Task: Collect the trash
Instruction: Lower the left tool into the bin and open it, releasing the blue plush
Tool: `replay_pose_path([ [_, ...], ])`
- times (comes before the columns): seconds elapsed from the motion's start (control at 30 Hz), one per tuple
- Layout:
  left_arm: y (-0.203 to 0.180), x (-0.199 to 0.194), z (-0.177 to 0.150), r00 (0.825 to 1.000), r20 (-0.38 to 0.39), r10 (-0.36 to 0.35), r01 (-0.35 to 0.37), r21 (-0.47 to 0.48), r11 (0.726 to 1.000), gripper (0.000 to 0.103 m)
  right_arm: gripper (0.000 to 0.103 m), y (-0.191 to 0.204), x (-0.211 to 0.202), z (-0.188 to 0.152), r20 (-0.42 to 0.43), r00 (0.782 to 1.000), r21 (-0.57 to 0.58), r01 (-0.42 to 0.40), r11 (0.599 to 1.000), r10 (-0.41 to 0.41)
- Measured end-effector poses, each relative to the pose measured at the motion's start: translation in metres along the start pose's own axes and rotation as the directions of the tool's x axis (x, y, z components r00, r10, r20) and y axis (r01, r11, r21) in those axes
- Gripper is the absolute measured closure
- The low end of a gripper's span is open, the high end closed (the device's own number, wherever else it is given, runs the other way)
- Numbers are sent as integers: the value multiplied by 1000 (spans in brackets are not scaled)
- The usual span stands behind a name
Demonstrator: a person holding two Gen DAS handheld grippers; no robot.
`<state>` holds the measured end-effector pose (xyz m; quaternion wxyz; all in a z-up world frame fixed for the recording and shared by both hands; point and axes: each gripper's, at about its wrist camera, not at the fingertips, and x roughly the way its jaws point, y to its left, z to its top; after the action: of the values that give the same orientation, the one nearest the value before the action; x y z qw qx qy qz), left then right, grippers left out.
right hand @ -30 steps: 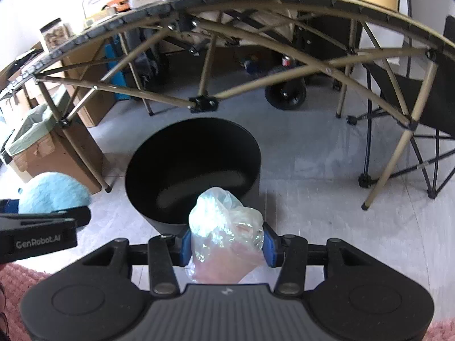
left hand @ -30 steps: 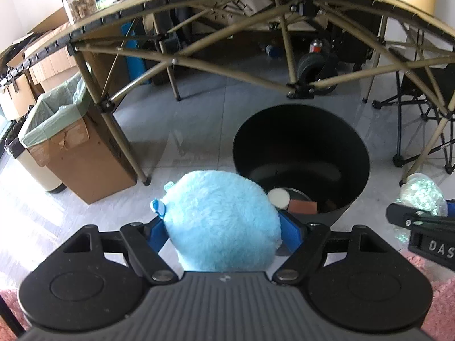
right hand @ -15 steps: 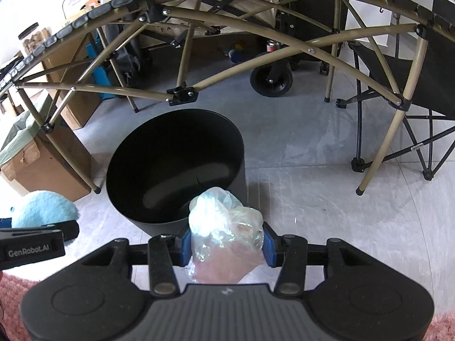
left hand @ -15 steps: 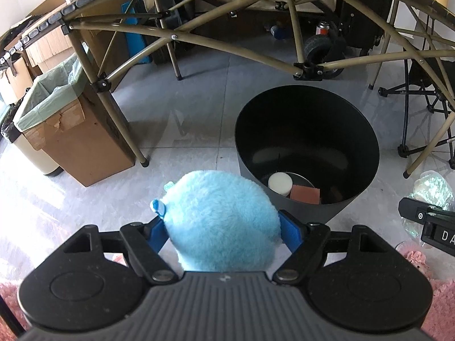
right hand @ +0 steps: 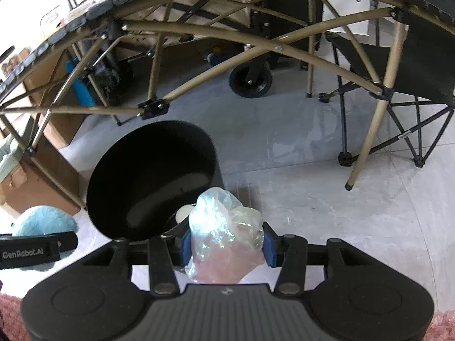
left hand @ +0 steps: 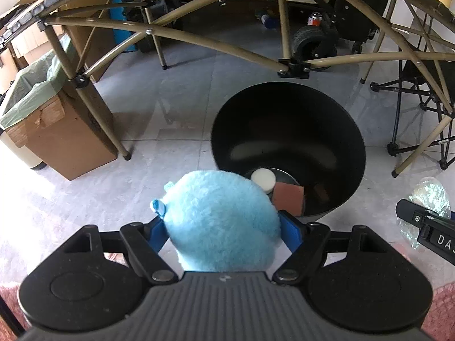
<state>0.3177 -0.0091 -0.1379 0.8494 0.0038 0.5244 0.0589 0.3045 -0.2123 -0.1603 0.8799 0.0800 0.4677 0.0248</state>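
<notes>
Blue plush ball (left hand: 221, 218) clamped in left tool (left hand: 223, 231); right tool (right hand: 226, 245) grips plastic bag (right hand: 224, 236); black bin (left hand: 287, 147) just ahead.

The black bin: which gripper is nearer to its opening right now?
Right, narrowly. The right gripper, shut on the plastic bag, sits just beside the near rim of the black bin. The left gripper, holding the blue plush ball, is slightly short of it.
</notes>
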Motion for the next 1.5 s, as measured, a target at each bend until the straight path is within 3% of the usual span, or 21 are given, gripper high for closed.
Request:
replay_pose_path([
  [0.6, -33, 4, 28, 999, -8, -51, 51, 10, 999, 24, 57, -34, -2, 9, 37, 998, 108, 45, 993, -50],
  [1.13, -54, 11, 69, 993, -20, -114, 113, -48, 992, 24, 57, -57, -5, 14, 64, 995, 189, 60, 980, -74],
  [1.5, -64, 22, 86, 994, -30, -102, 99, -84, 992, 24, 57, -64, 4, 15, 45, 995, 212, 74, 975, -85],
])
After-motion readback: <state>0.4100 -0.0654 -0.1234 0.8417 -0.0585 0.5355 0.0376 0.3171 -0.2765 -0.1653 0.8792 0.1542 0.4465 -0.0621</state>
